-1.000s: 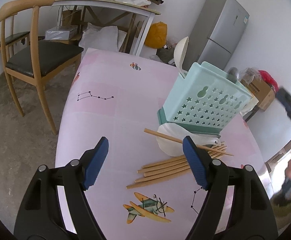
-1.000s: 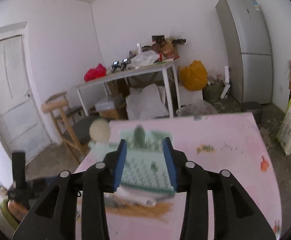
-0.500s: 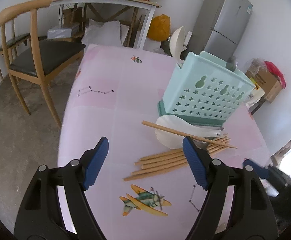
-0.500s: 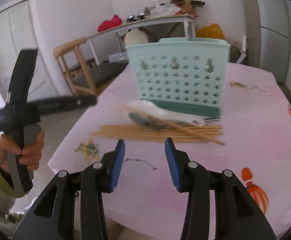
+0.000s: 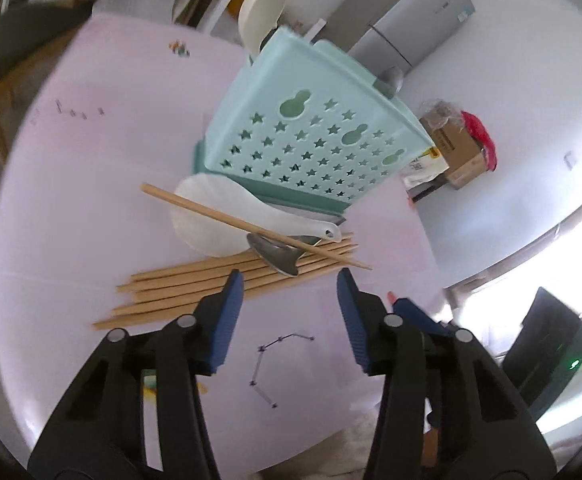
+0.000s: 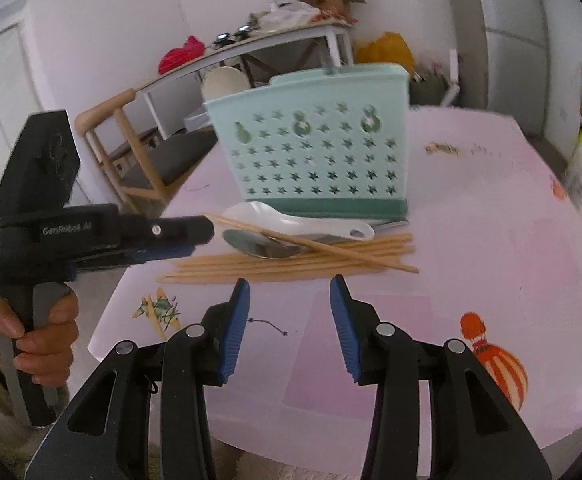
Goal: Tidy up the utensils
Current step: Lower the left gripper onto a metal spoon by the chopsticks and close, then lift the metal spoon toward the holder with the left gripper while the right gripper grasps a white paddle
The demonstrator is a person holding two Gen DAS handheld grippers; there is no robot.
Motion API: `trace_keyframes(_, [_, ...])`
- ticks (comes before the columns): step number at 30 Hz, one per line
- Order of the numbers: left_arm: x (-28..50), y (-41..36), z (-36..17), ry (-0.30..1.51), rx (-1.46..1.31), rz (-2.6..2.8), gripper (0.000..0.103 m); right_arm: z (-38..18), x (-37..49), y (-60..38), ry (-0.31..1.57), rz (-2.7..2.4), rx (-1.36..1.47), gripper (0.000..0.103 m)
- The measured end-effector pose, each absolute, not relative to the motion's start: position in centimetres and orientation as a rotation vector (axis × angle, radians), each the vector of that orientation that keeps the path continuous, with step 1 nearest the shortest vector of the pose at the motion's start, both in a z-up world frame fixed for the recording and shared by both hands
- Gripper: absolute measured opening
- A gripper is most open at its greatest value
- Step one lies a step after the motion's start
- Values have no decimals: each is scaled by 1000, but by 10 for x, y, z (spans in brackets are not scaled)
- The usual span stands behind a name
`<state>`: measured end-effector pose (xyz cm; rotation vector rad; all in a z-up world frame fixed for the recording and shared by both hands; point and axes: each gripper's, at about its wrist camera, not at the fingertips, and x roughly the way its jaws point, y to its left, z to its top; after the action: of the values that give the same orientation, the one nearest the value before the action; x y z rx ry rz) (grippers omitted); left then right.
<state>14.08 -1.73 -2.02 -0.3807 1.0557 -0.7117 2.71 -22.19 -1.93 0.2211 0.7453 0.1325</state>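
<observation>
A mint-green utensil holder (image 5: 311,140) with star holes stands on the pink table (image 5: 91,160); it also shows in the right wrist view (image 6: 315,152). In front of it lie a white rice paddle (image 5: 227,216), a metal spoon (image 5: 275,252) and several wooden chopsticks (image 5: 211,284), one chopstick (image 5: 251,226) lying across the paddle. A white ladle (image 5: 261,16) stands in the holder. My left gripper (image 5: 291,280) is open and empty just before the chopsticks. My right gripper (image 6: 289,288) is open and empty, close to the chopsticks (image 6: 291,264).
The left gripper's body (image 6: 91,236) and the hand holding it sit at the left of the right wrist view. A wooden chair (image 6: 131,148) and a cluttered white table (image 6: 271,40) stand beyond. A grey fridge (image 5: 411,28) and a cardboard box (image 5: 455,148) are on the floor side.
Both grippers have come down and closer to the pile of chopsticks. The left gripper has swung to the right along the table's near edge. Both stay open.
</observation>
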Motion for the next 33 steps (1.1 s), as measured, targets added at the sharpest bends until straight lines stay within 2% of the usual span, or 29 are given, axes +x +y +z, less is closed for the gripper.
trace_keyframes(6, [161,-25,-40,1168,-494,-676,31,-24,37,-238,747,128,280,41])
trace_keyframes(17, [171,-32,-56,1243,-523,-500,7,-33,49,-261,736,188,329,41])
trace_keyframes(22, [166,-38,-45,1208,-491,-471,2,-34,49,-267,734,220,339,41])
trace_keyframes(33, [121,-41,11,1045,-204,-413,1,-32,40,-277,716,247,340,41])
